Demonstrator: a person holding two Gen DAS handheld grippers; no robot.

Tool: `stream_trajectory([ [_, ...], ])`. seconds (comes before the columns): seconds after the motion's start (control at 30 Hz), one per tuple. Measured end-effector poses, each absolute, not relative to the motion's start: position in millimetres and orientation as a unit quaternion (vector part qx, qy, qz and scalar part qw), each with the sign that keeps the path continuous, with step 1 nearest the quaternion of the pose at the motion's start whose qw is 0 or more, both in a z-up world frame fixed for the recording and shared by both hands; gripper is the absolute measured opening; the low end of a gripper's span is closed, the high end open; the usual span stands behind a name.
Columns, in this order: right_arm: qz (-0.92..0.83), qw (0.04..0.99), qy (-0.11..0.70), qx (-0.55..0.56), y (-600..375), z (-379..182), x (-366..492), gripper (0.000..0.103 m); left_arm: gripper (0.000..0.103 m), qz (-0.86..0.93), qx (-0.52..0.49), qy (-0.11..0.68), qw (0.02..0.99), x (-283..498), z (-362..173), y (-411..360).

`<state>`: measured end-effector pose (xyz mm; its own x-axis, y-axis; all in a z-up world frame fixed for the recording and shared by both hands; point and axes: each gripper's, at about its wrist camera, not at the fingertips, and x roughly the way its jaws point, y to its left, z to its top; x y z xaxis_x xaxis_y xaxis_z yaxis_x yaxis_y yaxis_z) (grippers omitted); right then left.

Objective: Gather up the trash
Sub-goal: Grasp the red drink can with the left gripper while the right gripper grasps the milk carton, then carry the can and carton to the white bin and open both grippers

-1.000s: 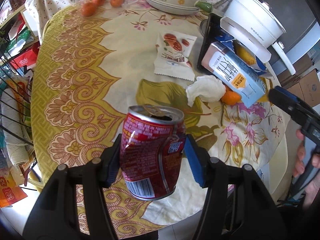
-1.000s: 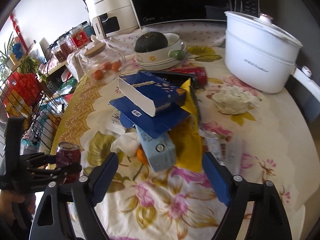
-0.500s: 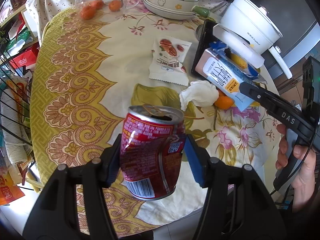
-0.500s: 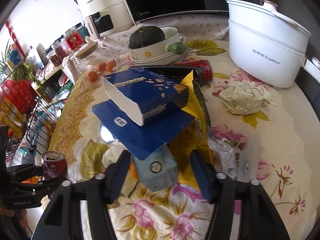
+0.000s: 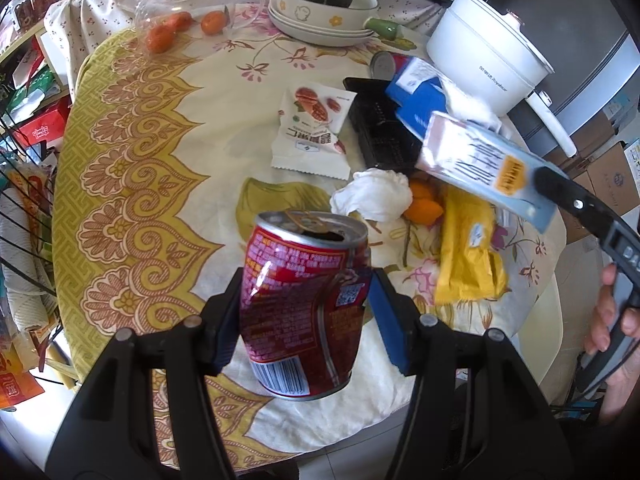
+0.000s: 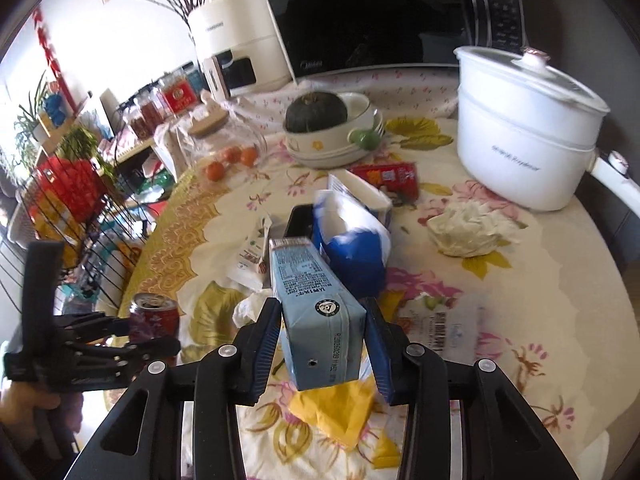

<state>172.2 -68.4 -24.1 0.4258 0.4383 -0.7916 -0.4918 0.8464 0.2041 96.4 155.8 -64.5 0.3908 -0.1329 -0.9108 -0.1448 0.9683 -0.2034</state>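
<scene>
Round table (image 5: 132,184) under a yellow-bordered floral cloth, crowded toward its far and right edges: white electric pot (image 6: 524,136) at the far right edge, stacked bowls with a dark squash (image 6: 316,112) at the far edge, glass jar of small oranges (image 5: 192,4) near the far left edge.

Trash in the middle and toward the near right edge — blue box (image 6: 352,236), yellow wrapper (image 5: 468,252), nut-snack packet (image 5: 312,128), crumpled tissue (image 5: 372,196) beside orange peel (image 5: 424,204), a second tissue wad (image 6: 468,228) just in front of the pot, a red can lying on its side (image 6: 388,178) by the bowls.

Right gripper (image 6: 324,344): clamped on the light-blue milk carton (image 6: 316,312), pads pressed on its two long sides near the base end, carton tilted and clear of the cloth, above the yellow wrapper.

Left gripper (image 5: 306,316): closed on the dented red drink can (image 5: 304,312), pads on either side of the waist, can upright with opened top, held out over the near edge of the table.

Step in hand, by the look of it: lifting the carton clear. To do it well:
- Lift straight up before swinging away — blue box and wrapper lie just beside and could catch.
- Hold the squeeze steady; a thin carton may buckle or slip at the smooth base.
- Keep any open spout upward in case of dregs.
- Keep the can level meanwhile, and both loads apart while carrying to a bin, none of which is visible here.
</scene>
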Motion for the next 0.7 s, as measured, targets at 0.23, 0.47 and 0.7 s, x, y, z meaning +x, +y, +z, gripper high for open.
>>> stream_trajectory([
  [0.23,0.273,0.852,0.445,-0.023,-98,-1,162,0.042,0.061,-0.011,-0.125,0.549,0.827,101,-62,141],
  [0.47,0.263,0.857,0.443,-0.015,-133,13,150,0.042,0.061,-0.037,-0.126,0.546,0.827,106,-59,116],
  [0.7,0.211,0.860,0.464,-0.010,-192,15,135,0.042,0.061,-0.077,-0.117,0.545,0.827,111,-55,75],
])
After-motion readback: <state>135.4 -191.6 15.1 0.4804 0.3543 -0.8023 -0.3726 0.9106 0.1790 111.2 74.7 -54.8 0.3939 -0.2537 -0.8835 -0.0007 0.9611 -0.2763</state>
